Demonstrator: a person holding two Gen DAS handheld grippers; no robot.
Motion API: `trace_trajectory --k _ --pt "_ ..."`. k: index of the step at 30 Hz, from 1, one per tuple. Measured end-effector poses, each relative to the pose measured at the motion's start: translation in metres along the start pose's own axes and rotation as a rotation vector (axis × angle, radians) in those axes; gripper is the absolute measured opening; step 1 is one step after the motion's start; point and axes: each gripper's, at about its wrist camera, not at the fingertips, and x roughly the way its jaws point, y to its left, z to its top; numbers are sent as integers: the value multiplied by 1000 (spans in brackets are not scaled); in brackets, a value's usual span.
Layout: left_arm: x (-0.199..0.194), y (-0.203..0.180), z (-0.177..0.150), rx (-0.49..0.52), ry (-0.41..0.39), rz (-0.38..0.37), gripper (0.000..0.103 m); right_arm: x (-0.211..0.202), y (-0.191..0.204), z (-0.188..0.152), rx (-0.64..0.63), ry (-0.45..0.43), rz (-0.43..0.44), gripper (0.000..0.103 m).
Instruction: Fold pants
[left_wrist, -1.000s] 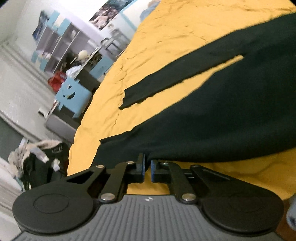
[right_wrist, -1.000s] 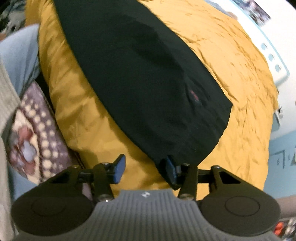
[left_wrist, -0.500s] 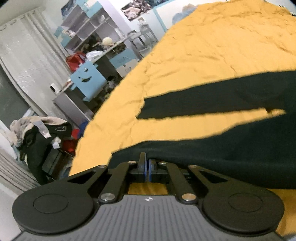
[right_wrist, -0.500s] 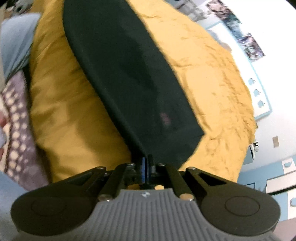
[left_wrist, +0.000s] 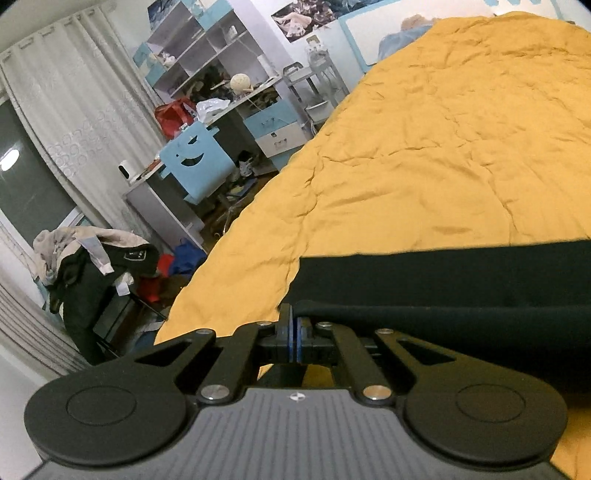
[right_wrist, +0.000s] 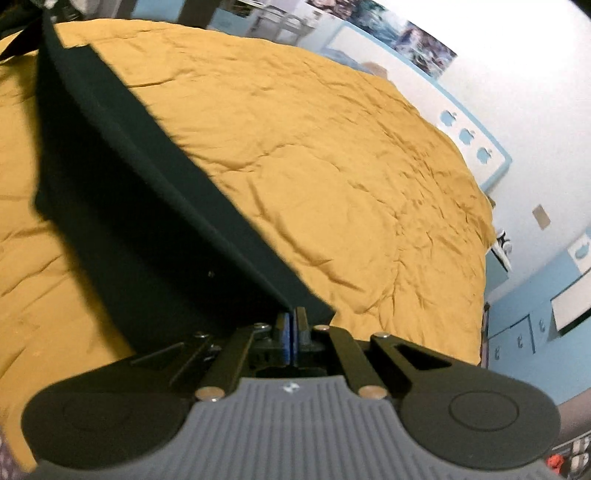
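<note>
The black pants (left_wrist: 461, 291) lie on a yellow bedspread (left_wrist: 443, 155). My left gripper (left_wrist: 294, 325) is shut on the hem end of one pant leg and holds it lifted over the other leg, which lies flat beyond it. In the right wrist view the pants (right_wrist: 140, 206) run as a raised dark band from the top left down to my right gripper (right_wrist: 291, 321), which is shut on the waist corner. The cloth under the lifted edge is in shadow.
The bedspread (right_wrist: 332, 166) fills most of the right wrist view, with a blue headboard (right_wrist: 476, 147) at the far side. Left of the bed stand a cluttered desk (left_wrist: 221, 107), a blue chair (left_wrist: 195, 166) and a clothes-covered chair (left_wrist: 96, 266).
My right gripper closed on the waist corner a second ago. Both grippers have lifted the near edge of the pants and carried it away from me, over the far pant leg.
</note>
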Motion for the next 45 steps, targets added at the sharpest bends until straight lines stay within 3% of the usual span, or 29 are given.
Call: trace_trajectory --k 13,20,25,30,34,36,39,40,43,44,45 --pt "90 -68 37 123 122 10 1 159 -34 28 121 114 60 0" --pt "119 -89 39 133 163 8 1 181 -40 23 191 137 90 0" --pt "126 -87 40 56 162 9 1 178 -52 17 300 119 108 0" --pt "133 -98 40 43 171 10 3 192 -44 15 313 142 105 0" --pt "133 -94 38 -25 144 -6 19 197 -43 12 358 147 106 0" --pt "127 -87 37 -70 123 -19 41 197 -42 12 363 144 101 0" --pt "108 -75 39 -150 56 -52 56 194 -42 12 386 134 85 0" --pt "100 -73 40 -160 35 -61 58 192 -41 13 394 127 81 2" --pt "67 -73 43 -144 -49 -123 59 174 -40 16 409 72 35 38" --pt "55 -77 42 -124 -65 -163 55 167 -38 17 410 52 23 39" --pt "44 -81 42 -99 -75 -228 41 159 -36 19 408 31 16 39"
